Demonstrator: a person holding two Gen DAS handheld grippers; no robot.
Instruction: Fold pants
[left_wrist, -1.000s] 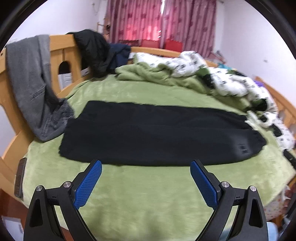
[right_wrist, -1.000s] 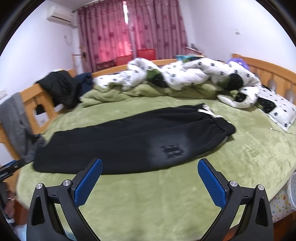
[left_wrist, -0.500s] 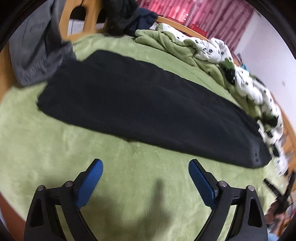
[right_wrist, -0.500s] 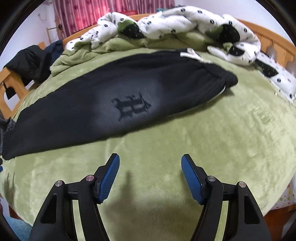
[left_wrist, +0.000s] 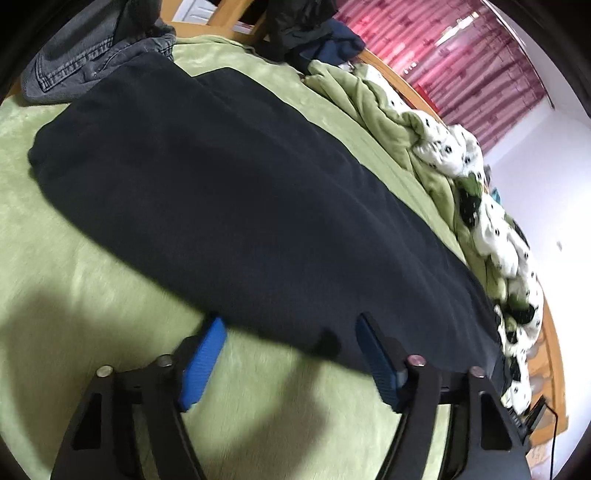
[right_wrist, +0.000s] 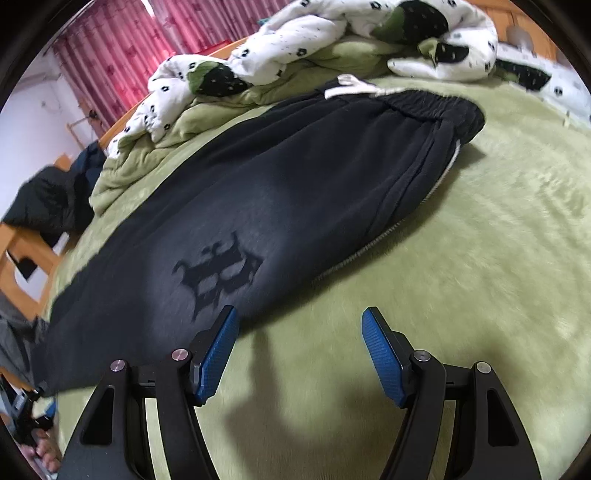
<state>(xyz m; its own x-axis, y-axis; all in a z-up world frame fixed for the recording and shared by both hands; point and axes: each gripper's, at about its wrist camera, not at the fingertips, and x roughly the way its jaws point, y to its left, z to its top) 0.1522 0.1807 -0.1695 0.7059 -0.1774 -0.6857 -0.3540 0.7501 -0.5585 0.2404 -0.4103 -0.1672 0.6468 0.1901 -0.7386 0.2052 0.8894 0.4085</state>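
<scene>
Black pants (left_wrist: 236, 206) lie flat, folded lengthwise, on the green bed cover (left_wrist: 74, 295). In the right wrist view the pants (right_wrist: 295, 192) show a dark printed logo (right_wrist: 218, 273) and the elastic waistband (right_wrist: 439, 107) at the far right. My left gripper (left_wrist: 290, 328) is open, low over the cover, its blue pads at the pants' near edge, toward the leg end. My right gripper (right_wrist: 299, 321) is open, its left pad (right_wrist: 218, 350) at the pants' near edge below the logo. Neither holds anything.
A bunched white and green dotted quilt (right_wrist: 332, 48) lies along the far side of the bed. Grey jeans (left_wrist: 96, 48) and a dark jacket (left_wrist: 295, 22) hang on the wooden bed frame (right_wrist: 22, 251). Red curtains (left_wrist: 461, 66) hang behind.
Both grippers have moved down and forward to the pants' near edge. Both sets of jaws have narrowed a little but stay open.
</scene>
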